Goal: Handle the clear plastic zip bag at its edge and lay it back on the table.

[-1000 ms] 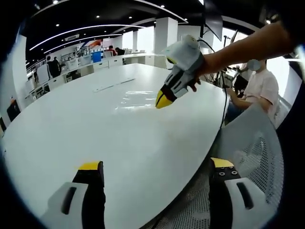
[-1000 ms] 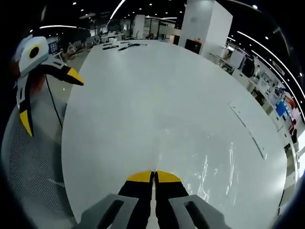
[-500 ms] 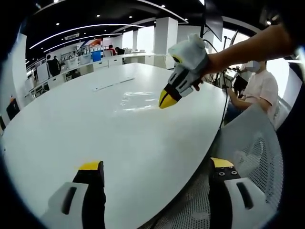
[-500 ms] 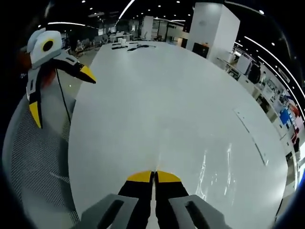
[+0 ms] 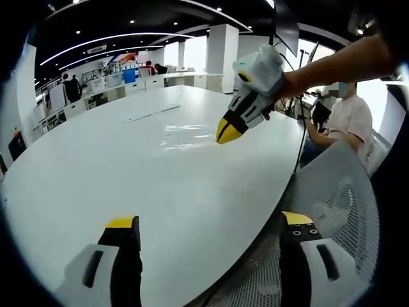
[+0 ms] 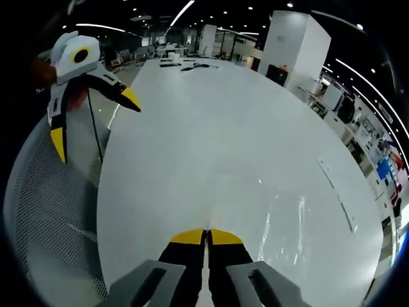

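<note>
While the left gripper (image 5: pixel 208 224) is being held with its jaws spread wide and nothing between them, out over the near edge of the white table (image 5: pixel 96 173) and the mesh chair back (image 5: pixel 332 192), the right gripper (image 5: pixel 227 130) is being kept with its yellow tips pressed together. At those tips an edge of the clear plastic zip bag (image 5: pixel 185 134) is being pinched, the rest of the bag lying flat on the table toward the far edge, with glare sheening its film (image 6: pixel 287 224).
</note>
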